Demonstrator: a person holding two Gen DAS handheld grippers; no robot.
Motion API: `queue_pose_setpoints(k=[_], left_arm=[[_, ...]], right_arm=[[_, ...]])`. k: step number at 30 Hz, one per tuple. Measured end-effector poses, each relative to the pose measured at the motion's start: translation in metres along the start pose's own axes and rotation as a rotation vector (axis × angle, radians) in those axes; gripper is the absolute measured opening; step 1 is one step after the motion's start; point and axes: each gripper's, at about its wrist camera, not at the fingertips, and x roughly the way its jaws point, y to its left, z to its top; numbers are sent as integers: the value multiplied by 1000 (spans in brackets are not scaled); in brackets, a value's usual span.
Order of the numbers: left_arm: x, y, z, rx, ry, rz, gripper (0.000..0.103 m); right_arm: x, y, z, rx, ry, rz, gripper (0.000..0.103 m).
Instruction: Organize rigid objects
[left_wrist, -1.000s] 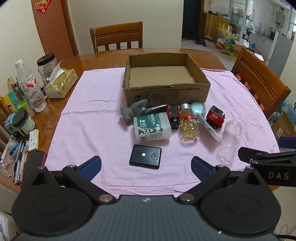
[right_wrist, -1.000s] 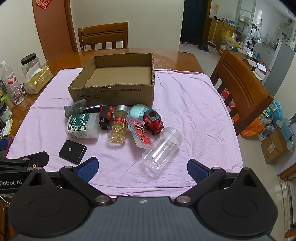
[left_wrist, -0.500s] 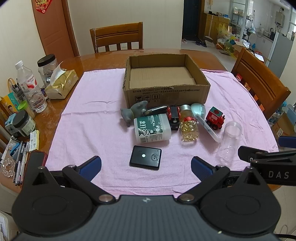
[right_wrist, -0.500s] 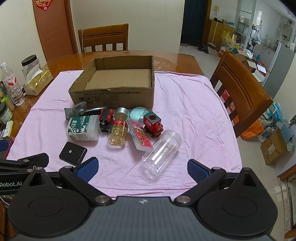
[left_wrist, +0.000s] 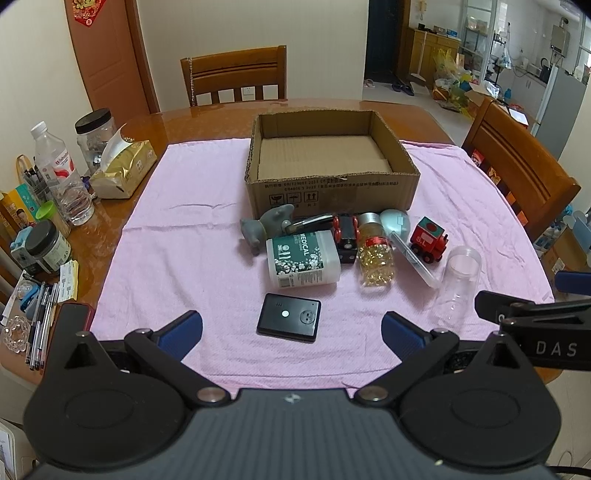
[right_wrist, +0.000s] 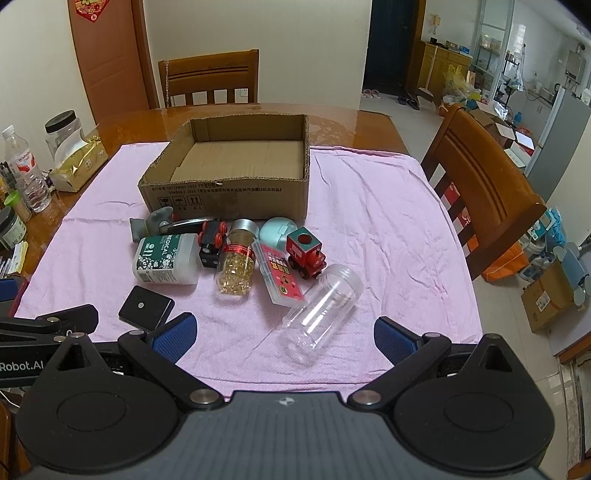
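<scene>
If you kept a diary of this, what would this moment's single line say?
stage: none packed | box: empty | left gripper: open, over black device | right gripper: open, over clear jar | toys, bottles: on cloth

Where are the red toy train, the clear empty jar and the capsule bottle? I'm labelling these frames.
red toy train (right_wrist: 306, 252), right wrist view, on its cab side.
clear empty jar (right_wrist: 320, 312), right wrist view, mid-body.
capsule bottle (left_wrist: 375, 256), left wrist view, on the capsule-filled body.
</scene>
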Motion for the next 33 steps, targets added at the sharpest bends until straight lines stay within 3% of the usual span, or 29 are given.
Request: queue_pose_setpoints(k=[33], left_arm=[[7,-5,5,-5,5,-24,102]], right_arm=[[3,-6,6,-15,-15,-6,103]])
